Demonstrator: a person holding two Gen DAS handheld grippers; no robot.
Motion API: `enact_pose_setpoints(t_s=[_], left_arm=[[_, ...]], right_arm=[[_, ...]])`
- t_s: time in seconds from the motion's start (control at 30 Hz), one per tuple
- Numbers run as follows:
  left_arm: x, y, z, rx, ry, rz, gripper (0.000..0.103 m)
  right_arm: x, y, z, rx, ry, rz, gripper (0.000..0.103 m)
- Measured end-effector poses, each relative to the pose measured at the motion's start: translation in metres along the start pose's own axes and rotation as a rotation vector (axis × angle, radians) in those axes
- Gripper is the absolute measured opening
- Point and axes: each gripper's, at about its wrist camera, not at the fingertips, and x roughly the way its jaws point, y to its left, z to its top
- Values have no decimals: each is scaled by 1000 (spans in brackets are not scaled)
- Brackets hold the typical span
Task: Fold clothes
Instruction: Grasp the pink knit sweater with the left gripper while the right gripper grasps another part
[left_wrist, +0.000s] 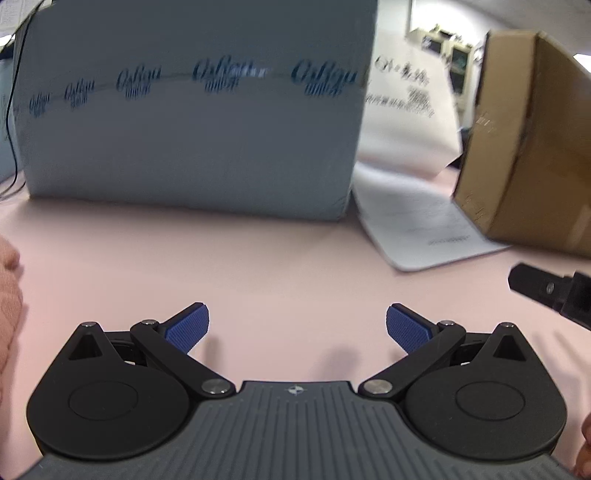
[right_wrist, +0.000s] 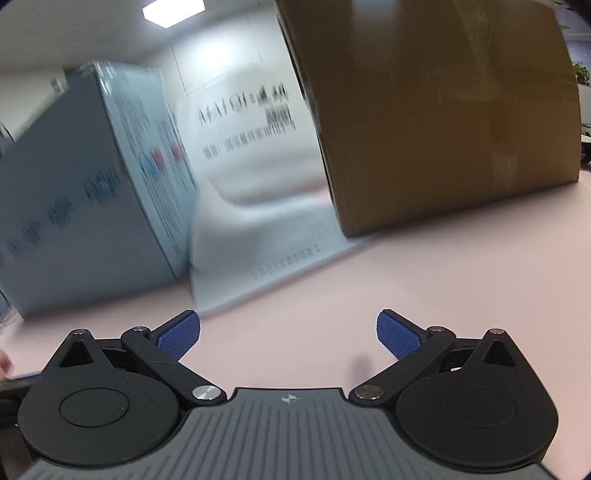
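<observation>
Above the pink surface (left_wrist: 258, 266) both my grippers, left (left_wrist: 297, 326) and right (right_wrist: 288, 332), hang spread and empty; the pink garment (left_wrist: 9, 295) sits far left, so I risk grabbing nothing.

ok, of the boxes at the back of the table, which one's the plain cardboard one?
The brown box on the right: bare cardboard, no print readable. The light blue box on the left carries a row of dark blue logos; a white printed bag stands between them.

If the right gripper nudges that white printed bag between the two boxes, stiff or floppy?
Probably floppy: the white bag slumps and curves down onto the pink table. Its flat lower flap would likely slide or crumple rather than tip. Likely light, though contents aren't visible.
</observation>
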Motion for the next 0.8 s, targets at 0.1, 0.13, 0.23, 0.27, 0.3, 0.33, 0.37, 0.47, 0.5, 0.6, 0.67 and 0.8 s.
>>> enact_pose_setpoints(t_s=[0.1, 0.13, 0.23, 0.27, 0.3, 0.33, 0.37, 0.47, 0.5, 0.6, 0.67, 0.8], left_arm=[[-41, 3, 5, 35, -145, -20, 103], [-58, 6, 6, 46, -189, -3, 103], [-112, 23, 6, 93, -294, 44, 103], [-127, 31, 6, 103, -307, 55, 103], [-143, 44, 3, 101, -309, 72, 103], [-164, 63, -2, 93, -307, 99, 103], [-179, 77, -6, 88, -307, 118, 103], [-213, 121, -22, 94, -280, 207, 103], [-222, 140, -28, 86, -259, 250, 103], [-240, 192, -44, 0, -190, 255, 103], [-241, 219, -54, -87, -130, 218, 103], [-227, 242, -74, -159, -31, 191, 103]], right_arm=[[-17, -2, 3, -84, -178, 20, 103], [-23, -3, 3, -127, -244, 20, 103], [-22, -8, 3, -221, -285, 86, 103], [-14, -10, 2, -251, -243, 145, 103], [-10, -9, 2, -266, -205, 180, 103], [-4, -10, 4, -250, -168, 240, 103], [3, -13, 6, -231, -131, 302, 103], [11, 0, 9, -157, -27, 507, 103], [15, 6, 11, -142, 1, 553, 103], [23, 33, 13, -90, 104, 715, 103], [36, 52, 11, -75, 197, 777, 103], [37, 69, -3, -169, 268, 818, 103]])
